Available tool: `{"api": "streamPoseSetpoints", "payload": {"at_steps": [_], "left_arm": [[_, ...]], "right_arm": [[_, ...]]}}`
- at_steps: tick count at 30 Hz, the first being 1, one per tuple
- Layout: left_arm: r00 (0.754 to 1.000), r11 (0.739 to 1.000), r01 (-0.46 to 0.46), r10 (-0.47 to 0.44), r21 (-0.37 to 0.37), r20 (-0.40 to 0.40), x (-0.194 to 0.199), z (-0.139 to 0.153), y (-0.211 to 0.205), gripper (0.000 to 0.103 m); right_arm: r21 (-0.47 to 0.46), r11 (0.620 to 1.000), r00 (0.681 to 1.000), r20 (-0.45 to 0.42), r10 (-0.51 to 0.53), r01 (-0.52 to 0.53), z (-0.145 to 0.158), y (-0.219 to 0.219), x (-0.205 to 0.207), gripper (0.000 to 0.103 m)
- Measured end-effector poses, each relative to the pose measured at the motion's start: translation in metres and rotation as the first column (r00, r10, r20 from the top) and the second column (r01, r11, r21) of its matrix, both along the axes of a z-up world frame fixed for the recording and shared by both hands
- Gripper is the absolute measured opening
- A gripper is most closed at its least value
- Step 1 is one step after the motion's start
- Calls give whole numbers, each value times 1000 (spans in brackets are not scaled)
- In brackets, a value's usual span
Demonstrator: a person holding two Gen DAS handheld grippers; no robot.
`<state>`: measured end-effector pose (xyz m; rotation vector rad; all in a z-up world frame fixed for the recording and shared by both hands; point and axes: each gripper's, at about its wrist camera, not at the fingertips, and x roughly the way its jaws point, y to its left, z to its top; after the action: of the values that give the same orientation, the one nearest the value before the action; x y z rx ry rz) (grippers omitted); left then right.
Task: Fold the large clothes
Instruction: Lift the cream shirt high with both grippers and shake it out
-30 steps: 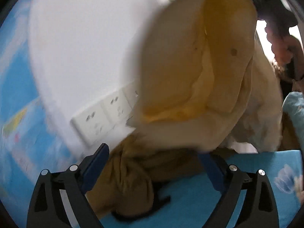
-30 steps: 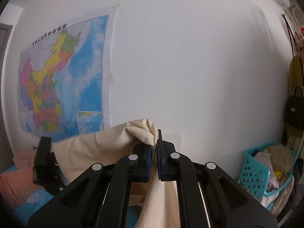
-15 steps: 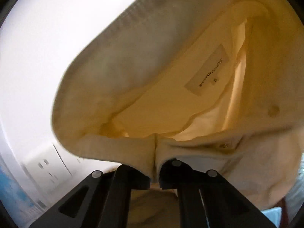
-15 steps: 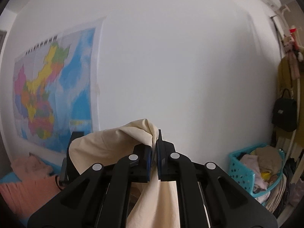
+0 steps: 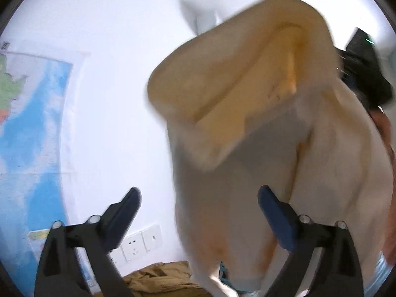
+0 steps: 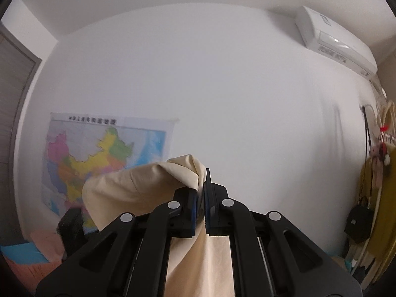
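The room is bright and soft. The cloth (image 5: 259, 123) looks smeary with blur. The wall (image 6: 222, 86) looks sharp. Edges bend round, and corners go black.

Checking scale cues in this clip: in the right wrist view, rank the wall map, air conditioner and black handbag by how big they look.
1. Wall map, clearly largest.
2. Air conditioner.
3. Black handbag, smallest.
Fisheye stretching at the edges makes the last two less certain.
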<state>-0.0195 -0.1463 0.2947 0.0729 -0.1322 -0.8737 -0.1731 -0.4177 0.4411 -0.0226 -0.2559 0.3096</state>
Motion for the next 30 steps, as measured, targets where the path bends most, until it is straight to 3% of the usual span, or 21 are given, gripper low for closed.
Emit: {"api": "streamPoseSetpoints", "payload": {"at_steps": [3,5,8,9,10,11,12,13,16,21,26,28,29,30], "left_arm": [[995,998,61,-61,-1,-84,-16,-40,16,96],[986,997,79,-77,9,-148,-18,-64,4,96],[964,989,136,-120,51,-238,4,-104,0,95],[959,984,164,-142,70,-247,1,-110,-13,86],[969,988,124,-101,95,-224,-3,-115,-26,76],[971,987,119,-94,106,-220,-6,-119,-36,44],[951,978,180,-145,109,-271,-8,-119,-48,11],[936,973,202,-159,111,-313,-3,-125,-50,3],[956,989,129,-103,79,-274,-21,-116,-38,3],[963,997,79,-81,-18,-257,-33,-92,43,3],[983,994,-94,101,48,-153,-100,-59,85,3],[974,985,-165,172,54,-151,-144,-43,105,3],[967,979,-194,201,58,-156,-136,-43,114,3],[958,972,-226,233,59,-165,-160,-29,127,3]], "right_arm": [[4,999,999,0,45,-45,-4,5,-15,5],[22,996,996,-14,87,-87,-12,6,-21,5],[49,991,991,-30,127,-126,-22,7,-29,5],[57,989,989,-44,140,-137,-26,8,-30,5],[65,986,986,-56,158,-155,-30,10,-32,5],[58,985,984,-63,164,-161,-33,13,-37,5],[51,987,985,-64,158,-155,-36,15,-43,5],[50,987,986,-67,155,-152,-38,16,-47,5],[88,986,986,-74,149,-142,-43,8,-61,5],[124,984,987,-81,143,-132,-53,-6,-93,5],[124,976,978,-90,188,-177,-65,3,-111,5],[138,968,970,-92,224,-210,-69,6,-113,5],[156,958,961,-101,256,-239,-69,7,-111,5],[169,951,955,-108,277,-257,-70,8,-110,5]]}}
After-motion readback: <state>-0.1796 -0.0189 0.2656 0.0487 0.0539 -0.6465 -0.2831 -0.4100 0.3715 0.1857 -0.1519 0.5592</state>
